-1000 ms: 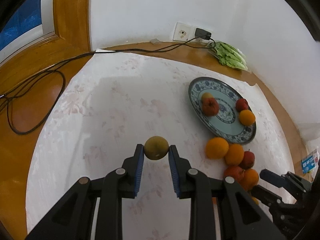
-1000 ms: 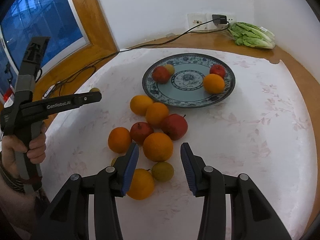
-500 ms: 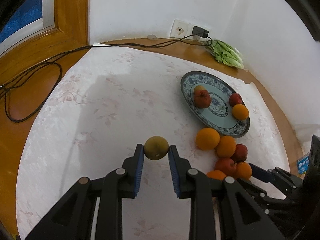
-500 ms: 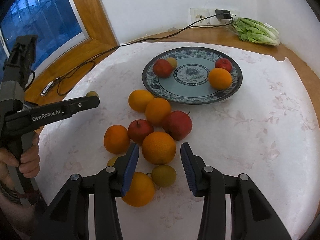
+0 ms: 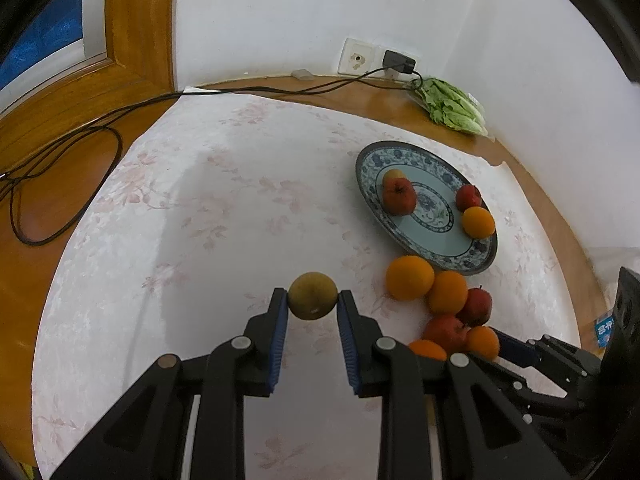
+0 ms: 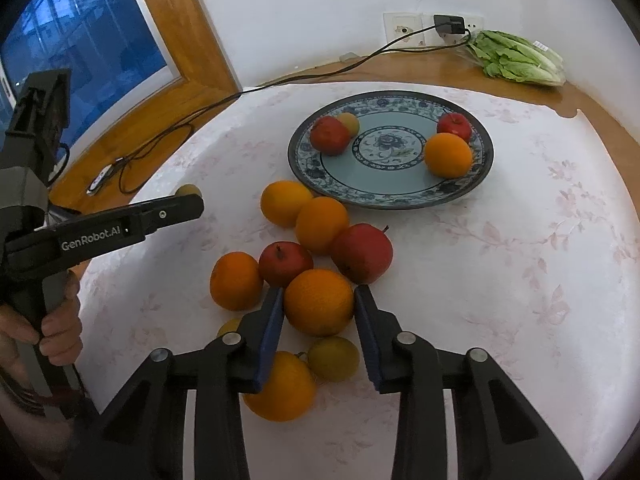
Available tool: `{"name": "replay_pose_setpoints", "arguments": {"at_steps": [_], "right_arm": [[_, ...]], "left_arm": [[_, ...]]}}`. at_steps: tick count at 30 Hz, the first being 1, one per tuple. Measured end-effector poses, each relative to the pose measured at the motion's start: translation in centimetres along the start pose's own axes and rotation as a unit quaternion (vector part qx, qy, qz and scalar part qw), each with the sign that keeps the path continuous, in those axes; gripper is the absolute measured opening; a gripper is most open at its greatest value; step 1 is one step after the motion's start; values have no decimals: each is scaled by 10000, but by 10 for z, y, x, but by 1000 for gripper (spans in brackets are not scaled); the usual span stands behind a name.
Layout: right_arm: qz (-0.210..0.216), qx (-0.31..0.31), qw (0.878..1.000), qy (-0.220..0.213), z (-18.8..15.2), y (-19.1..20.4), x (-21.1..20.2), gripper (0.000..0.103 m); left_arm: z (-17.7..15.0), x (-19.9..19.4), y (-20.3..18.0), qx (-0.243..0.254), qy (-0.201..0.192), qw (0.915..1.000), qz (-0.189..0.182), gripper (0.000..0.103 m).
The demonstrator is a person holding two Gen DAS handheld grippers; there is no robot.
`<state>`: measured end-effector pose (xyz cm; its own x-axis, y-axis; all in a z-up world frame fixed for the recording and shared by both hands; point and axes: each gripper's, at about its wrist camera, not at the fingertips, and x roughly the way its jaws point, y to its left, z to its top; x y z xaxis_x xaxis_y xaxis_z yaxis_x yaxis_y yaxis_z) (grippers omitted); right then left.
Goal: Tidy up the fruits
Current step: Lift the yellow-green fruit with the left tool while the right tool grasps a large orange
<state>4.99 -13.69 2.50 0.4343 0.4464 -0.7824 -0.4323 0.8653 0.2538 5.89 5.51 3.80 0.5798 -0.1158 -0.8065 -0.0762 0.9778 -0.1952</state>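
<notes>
My left gripper (image 5: 313,303) is shut on a small yellow-green fruit (image 5: 313,295) and holds it above the white tablecloth, left of the fruit pile; it also shows in the right wrist view (image 6: 188,204). My right gripper (image 6: 319,300) is open, its fingers on either side of an orange (image 6: 319,302) in the pile of oranges and red apples (image 6: 362,252). A blue patterned plate (image 6: 390,196) beyond the pile holds two apples, an orange and a small yellow fruit.
A bag of lettuce (image 6: 520,58) lies at the back right by a wall socket (image 6: 402,30). A black cable (image 5: 60,184) runs over the wooden table rim at the left. A window (image 6: 80,60) is at the left.
The right gripper has moved forward and down so its open fingers now flank the orange. The left gripper still holds the yellow-green fruit and has shifted slightly.
</notes>
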Motion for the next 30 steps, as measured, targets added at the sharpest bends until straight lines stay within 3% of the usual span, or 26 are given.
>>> {"name": "replay_pose_setpoints", "arguments": {"at_steps": [30], "right_arm": [[36, 30, 9989, -459, 5, -7, -31, 36]], "left_arm": [[6, -8, -24, 205, -35, 9997, -163, 26]]}}
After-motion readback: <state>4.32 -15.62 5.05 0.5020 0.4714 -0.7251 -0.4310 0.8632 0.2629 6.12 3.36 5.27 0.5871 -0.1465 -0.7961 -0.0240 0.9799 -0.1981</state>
